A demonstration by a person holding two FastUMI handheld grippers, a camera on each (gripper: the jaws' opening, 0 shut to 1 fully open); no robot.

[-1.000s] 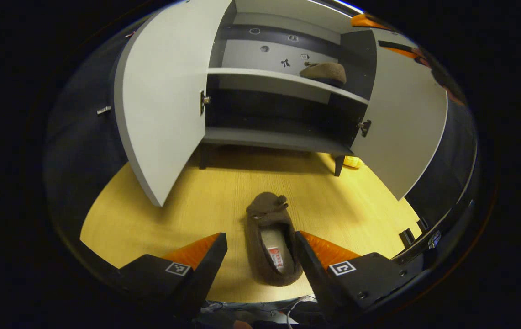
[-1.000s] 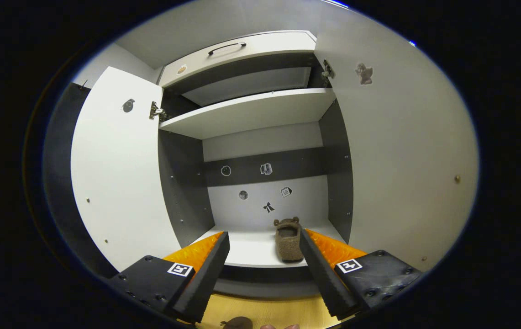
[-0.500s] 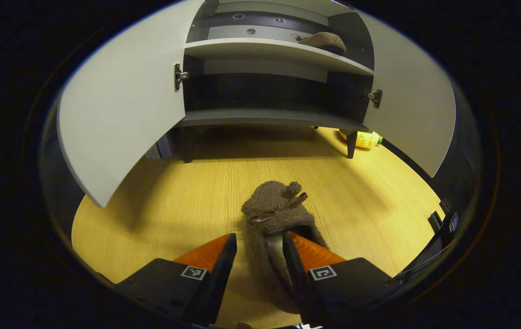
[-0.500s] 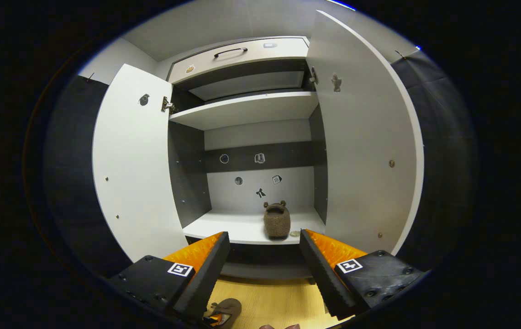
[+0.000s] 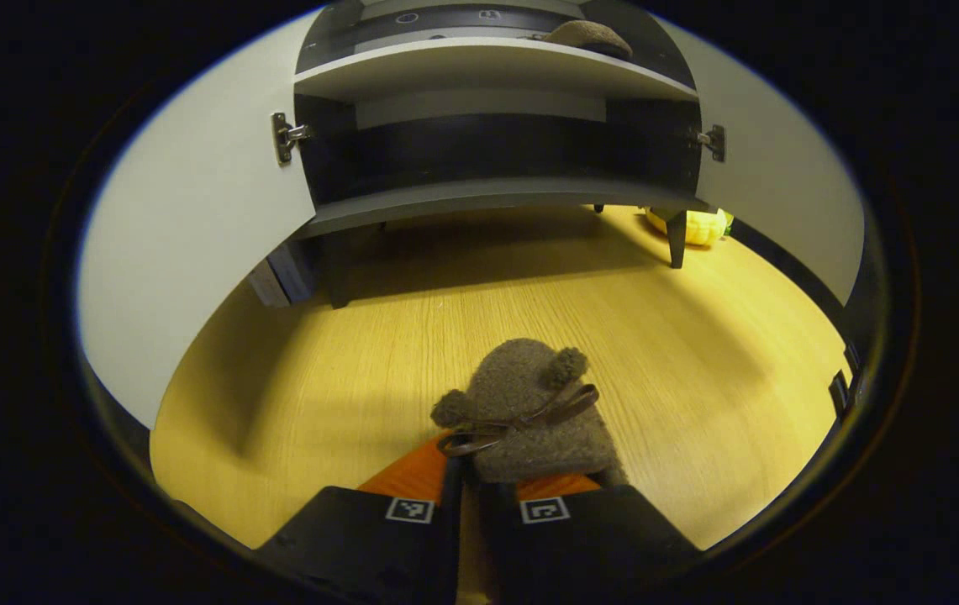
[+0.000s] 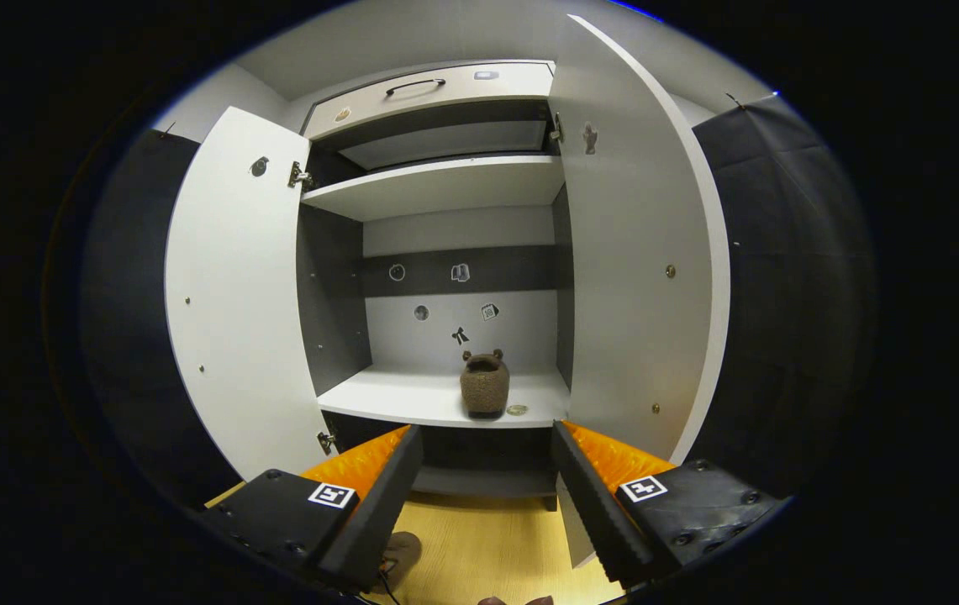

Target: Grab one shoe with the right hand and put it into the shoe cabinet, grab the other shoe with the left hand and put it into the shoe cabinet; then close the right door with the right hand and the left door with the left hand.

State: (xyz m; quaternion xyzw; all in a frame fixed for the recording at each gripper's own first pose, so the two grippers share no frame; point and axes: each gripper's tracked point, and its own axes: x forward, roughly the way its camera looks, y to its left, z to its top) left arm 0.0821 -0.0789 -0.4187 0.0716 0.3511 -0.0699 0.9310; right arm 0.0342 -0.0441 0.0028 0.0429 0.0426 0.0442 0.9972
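Pinching the brown shoe (image 5: pixel 529 412) on the floor (image 5: pixel 698 370), your left gripper (image 5: pixel 469 496) has its fingers nearly together on it. Your right gripper (image 6: pixel 486 496) hangs wide apart facing the shoe cabinet (image 6: pixel 445 185), where the other shoe (image 6: pixel 484 385) sits on a shelf (image 6: pixel 395 399).

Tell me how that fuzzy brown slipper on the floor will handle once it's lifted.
The slipper looks soft and fleecy, so it will probably sag at the toe. The left gripper pinches only its heel edge, so it may swing. It seems light and unlikely to slip.
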